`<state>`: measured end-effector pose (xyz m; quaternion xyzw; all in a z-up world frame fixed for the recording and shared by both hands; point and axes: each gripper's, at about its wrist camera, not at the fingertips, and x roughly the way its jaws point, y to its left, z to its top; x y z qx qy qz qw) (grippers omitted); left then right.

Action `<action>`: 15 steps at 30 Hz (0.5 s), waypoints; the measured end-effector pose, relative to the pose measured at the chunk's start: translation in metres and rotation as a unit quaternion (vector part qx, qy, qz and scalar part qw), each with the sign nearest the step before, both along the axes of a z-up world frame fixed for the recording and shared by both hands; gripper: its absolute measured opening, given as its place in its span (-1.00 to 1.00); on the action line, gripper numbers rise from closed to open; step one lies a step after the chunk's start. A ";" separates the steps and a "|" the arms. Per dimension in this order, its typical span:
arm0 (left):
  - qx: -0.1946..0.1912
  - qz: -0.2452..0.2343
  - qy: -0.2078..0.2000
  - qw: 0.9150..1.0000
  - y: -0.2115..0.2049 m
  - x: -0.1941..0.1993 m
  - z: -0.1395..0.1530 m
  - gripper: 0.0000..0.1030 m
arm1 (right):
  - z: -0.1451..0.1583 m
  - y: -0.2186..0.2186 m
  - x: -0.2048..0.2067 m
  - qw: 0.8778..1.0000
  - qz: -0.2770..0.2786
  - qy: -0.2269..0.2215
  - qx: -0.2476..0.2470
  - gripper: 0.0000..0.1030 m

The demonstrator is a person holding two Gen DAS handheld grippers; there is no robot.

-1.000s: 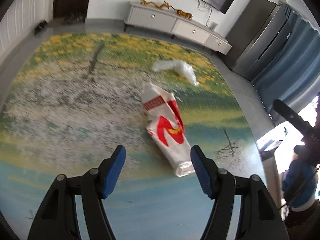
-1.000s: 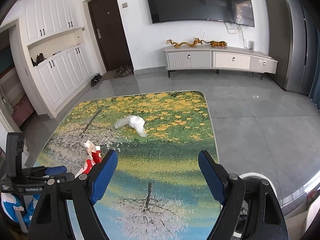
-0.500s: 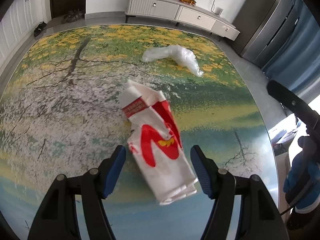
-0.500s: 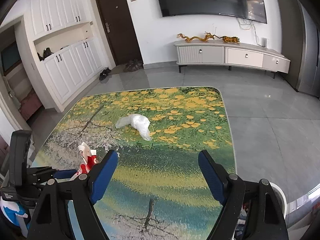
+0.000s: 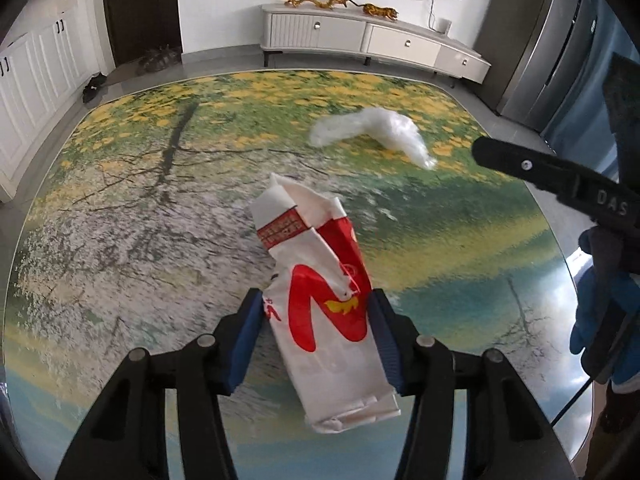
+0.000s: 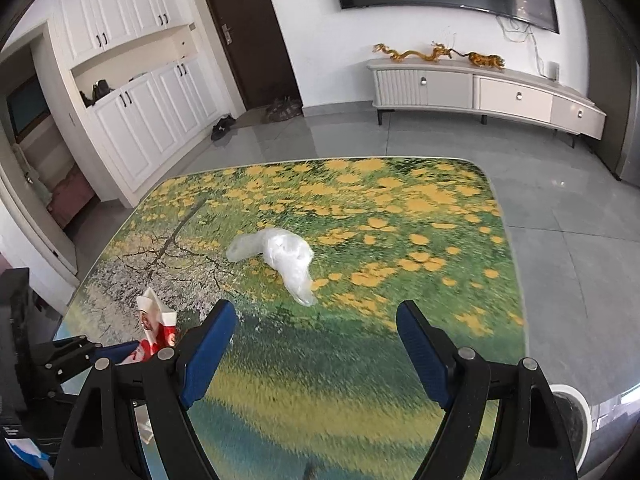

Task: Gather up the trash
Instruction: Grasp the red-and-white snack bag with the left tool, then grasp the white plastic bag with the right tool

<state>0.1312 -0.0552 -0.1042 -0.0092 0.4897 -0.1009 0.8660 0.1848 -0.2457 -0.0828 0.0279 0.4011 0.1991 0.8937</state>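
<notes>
Left tongs (image 5: 316,338) closing around the red-and-white paper bag (image 5: 326,312) lying on the tabletop (image 5: 120,240). It looks light and crushable; mid-body is a fair hold. Right tongs (image 6: 316,354) gape empty, short of the plastic bag (image 6: 280,256).

Left tongs (image 5: 316,336), blue pads, closing w/ crumpled white-and-red paper bag (image 5: 324,300) between the jaws; right pad at bag's edge, left pad just beside it, firm press can't be told. Bag lies lengthwise on landscape-print surface (image 5: 120,240), folded end nearest camera, open end pointing away. Clear crumpled plastic bag (image 5: 376,132) farther back, apart from paper bag; right tongs (image 5: 560,184) seen as black arm at right edge over blue-gloved hand (image 5: 600,320); bkgd: white low cabinet (image 5: 372,40), dark door (image 5: 140,8).
</notes>
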 end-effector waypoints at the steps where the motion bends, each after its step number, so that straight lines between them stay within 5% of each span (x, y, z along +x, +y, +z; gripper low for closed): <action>1: -0.001 0.001 -0.002 1.000 0.003 0.001 0.000 -0.02 | -0.002 0.004 0.004 1.000 0.004 0.002 -0.002 0.58; 8: -0.034 0.023 -0.005 0.999 0.031 0.005 0.001 -0.07 | -0.012 0.031 0.028 1.000 0.021 0.007 -0.013 0.58; 9: -0.043 0.026 -0.006 0.999 0.037 0.006 0.002 -0.16 | -0.013 0.034 0.032 1.000 0.022 0.006 -0.016 0.58; 10: -0.048 0.028 -0.011 0.998 0.042 0.007 0.004 -0.71 | -0.014 0.038 0.037 1.000 0.023 0.006 -0.020 0.58; 11: -0.056 0.027 -0.007 0.998 0.046 0.010 0.005 -0.85 | -0.015 0.040 0.041 0.999 0.024 0.007 -0.022 0.58; 15: -0.066 0.026 -0.007 0.997 0.056 0.012 0.006 -0.90 | -0.023 0.050 0.058 0.999 0.026 0.013 -0.032 0.37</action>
